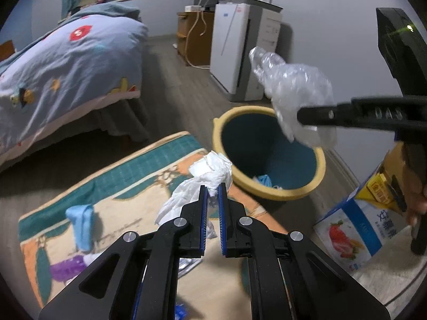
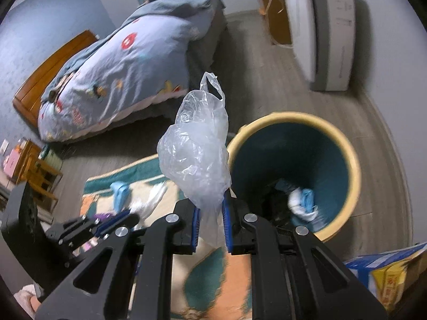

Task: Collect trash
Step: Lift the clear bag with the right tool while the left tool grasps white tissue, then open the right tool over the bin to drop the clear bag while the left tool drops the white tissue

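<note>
My left gripper is shut on a crumpled white tissue and holds it above the rug, just left of the yellow-rimmed bin. My right gripper is shut on a clear plastic bag and holds it up beside the bin's left rim. In the left wrist view the bag hangs over the bin's far right side from the right gripper. Blue and white trash lies at the bottom of the bin. The left gripper shows at lower left in the right wrist view.
A patterned rug holds a blue cloth, a purple wrapper and more scraps. A bed stands left. A white appliance stands by the wall behind the bin. A printed carton lies right of the bin.
</note>
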`<state>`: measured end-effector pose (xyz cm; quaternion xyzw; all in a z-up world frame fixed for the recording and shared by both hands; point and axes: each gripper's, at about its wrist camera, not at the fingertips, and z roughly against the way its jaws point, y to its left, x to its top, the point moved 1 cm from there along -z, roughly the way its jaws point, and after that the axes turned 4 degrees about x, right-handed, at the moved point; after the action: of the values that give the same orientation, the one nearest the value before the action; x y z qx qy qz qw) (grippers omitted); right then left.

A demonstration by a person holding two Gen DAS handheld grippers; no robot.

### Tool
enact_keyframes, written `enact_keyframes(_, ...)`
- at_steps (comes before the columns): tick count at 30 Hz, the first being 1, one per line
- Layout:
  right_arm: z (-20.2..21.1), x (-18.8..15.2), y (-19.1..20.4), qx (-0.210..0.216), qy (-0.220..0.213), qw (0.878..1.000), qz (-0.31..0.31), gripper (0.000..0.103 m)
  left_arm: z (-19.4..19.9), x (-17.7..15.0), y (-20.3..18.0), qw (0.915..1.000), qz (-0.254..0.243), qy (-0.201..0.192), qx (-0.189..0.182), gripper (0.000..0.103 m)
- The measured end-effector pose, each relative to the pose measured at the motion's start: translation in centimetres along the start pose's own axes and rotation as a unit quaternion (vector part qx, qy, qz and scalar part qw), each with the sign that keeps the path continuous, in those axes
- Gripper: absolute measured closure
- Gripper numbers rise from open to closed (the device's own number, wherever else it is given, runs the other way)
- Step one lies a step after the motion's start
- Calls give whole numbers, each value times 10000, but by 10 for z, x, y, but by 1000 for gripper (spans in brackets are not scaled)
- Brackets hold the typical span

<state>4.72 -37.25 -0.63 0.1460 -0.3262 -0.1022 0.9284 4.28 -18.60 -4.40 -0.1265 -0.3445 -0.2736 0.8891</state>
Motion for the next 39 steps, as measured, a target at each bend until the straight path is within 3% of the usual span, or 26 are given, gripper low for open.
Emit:
enact_keyframes(7, 3, 17, -62, -477, -75, 9981, -394, 89, -7, 15, -26, 9996, -252, -80, -102, 94)
enact_keyframes(15, -19, 15, -112, -816, 292, 9931, -789, 89, -15, 39, -55, 9983, -267, -382, -358, 94)
enact_keyframes(20, -32, 5, -121, -741, 569, 9913, -929, 89, -38, 34, -64, 9986, -168, -232, -445, 94)
enact_keyframes(31, -40, 5, -122, -609, 644, 9891, -1180, 89, -78, 28, -67, 9966, 150, 89, -810, 94)
enact_keyframes(39, -37, 9, -114, -515, 458, 9913, -1120, 85, -91, 26, -77, 9980, -214, 103, -577, 94)
